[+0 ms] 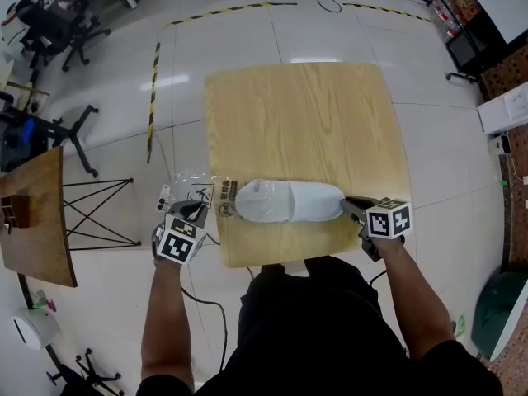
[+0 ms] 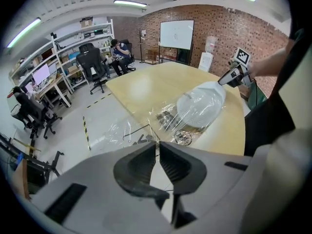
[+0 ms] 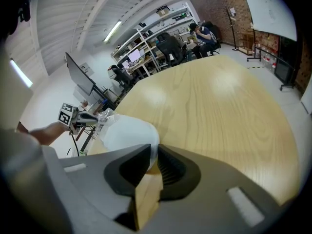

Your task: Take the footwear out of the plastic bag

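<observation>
Footwear: one white slipper (image 1: 289, 200), soft and plain; it lies lengthways along the near edge of the table (image 1: 305, 114), flat on the wood
Wrapping: a clear plastic bag (image 1: 200, 193), crinkled and glinting, with black print near its loose end; it covers the slipper, and its loose end stretches out past the table's left edge
Left side: the left gripper (image 1: 200, 213) is off the table, just beyond its left edge near the near-left corner; it tilts steeply down and towards the slipper; its jaws are pinched almost together on the loose film of the plastic bag
Right side: the right gripper (image 1: 346, 203) is over the table's near-right part; it tilts down and points left along the near edge; its jaws stand narrow, clamped on the slipper's right end; whether film lies between pad and slipper cannot be told
Arms: both forearms (image 1: 165, 304) are bare and reach forward from the body, one on each side of the table's near edge; the left one ends off the table, the right one at its near-right corner
</observation>
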The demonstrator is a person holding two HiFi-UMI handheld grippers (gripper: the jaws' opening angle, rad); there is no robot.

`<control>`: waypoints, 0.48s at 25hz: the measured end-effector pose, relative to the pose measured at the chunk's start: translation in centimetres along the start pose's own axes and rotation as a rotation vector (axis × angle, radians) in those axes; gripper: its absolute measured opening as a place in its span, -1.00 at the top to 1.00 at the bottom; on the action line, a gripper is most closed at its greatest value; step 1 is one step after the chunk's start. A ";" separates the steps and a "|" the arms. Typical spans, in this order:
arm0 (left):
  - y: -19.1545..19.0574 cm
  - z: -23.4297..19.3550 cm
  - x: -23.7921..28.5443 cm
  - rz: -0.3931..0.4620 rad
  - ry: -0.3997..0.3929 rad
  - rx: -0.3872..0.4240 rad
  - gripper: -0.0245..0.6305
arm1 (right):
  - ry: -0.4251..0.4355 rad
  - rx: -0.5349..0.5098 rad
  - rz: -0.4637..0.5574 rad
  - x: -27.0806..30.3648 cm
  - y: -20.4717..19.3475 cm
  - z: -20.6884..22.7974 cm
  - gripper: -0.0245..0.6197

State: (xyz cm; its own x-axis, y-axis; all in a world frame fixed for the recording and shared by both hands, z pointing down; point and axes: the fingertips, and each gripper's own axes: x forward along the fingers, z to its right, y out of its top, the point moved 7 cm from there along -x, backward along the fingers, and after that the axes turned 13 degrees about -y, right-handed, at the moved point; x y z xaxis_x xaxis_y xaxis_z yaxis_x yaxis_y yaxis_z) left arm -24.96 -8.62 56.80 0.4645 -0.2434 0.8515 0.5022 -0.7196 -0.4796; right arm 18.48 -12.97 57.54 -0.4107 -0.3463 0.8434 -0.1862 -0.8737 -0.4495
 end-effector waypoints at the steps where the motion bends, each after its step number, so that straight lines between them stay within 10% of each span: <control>1: -0.2 -0.1 -0.2 0.002 0.009 -0.007 0.83 | 0.001 -0.003 -0.003 0.0 -0.1 0.1 0.77; 12: -0.2 -1.4 -1.4 0.023 0.077 -0.008 0.84 | -0.014 -0.005 -0.006 -0.2 -0.2 0.6 0.77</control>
State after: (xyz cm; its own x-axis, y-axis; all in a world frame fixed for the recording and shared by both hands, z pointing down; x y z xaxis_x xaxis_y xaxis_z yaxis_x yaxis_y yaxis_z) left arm -26.73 -8.99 55.96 0.4180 -0.3090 0.8543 0.4861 -0.7183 -0.4977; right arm 19.13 -12.97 57.61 -0.3974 -0.3455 0.8501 -0.1930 -0.8742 -0.4456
